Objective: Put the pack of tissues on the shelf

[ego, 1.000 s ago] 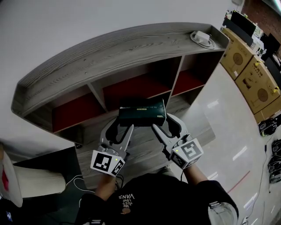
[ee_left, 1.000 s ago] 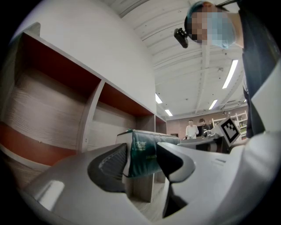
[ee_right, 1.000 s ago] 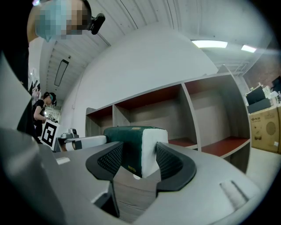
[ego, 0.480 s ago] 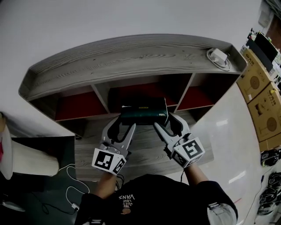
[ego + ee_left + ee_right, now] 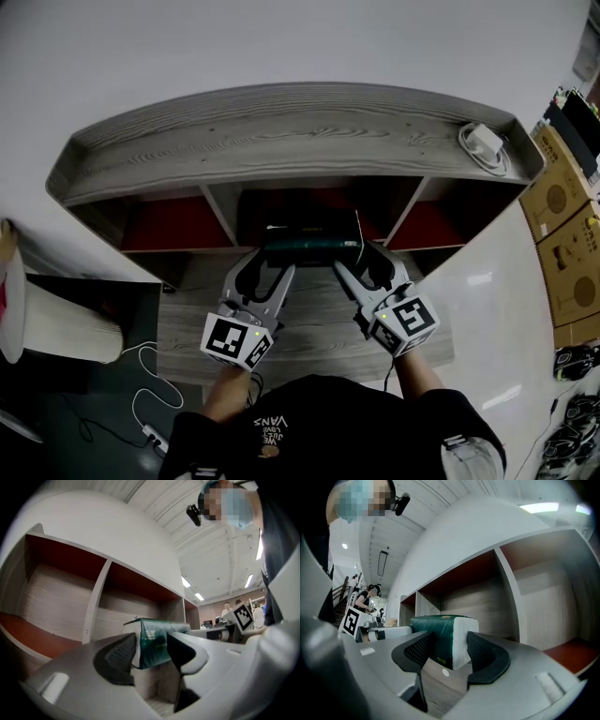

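A: Green pack of tissues (image 5: 311,247), where's it at?

B: At the mouth of the shelf's (image 5: 281,127) middle compartment (image 5: 298,202), long side across, btwn the two grippers.

A: Grip?

B: The left gripper (image 5: 269,265) has its jaws closed on the pack's left end. In the left gripper view both pads press the wrapper, w/ only the pack's thickness btwn them. The right gripper (image 5: 359,265) does the same on the right end, white tissue edge against one pad.

A: Is it resting on the board?

B: Can't tell. From the head view it looks just above the grey wood ledge, but its underside is hidden.

A: Anything else?

B: A white charger w/ cable (image 5: 485,146) on the shelf top at the right end, and cardboard boxes (image 5: 562,225) further right, well apart.
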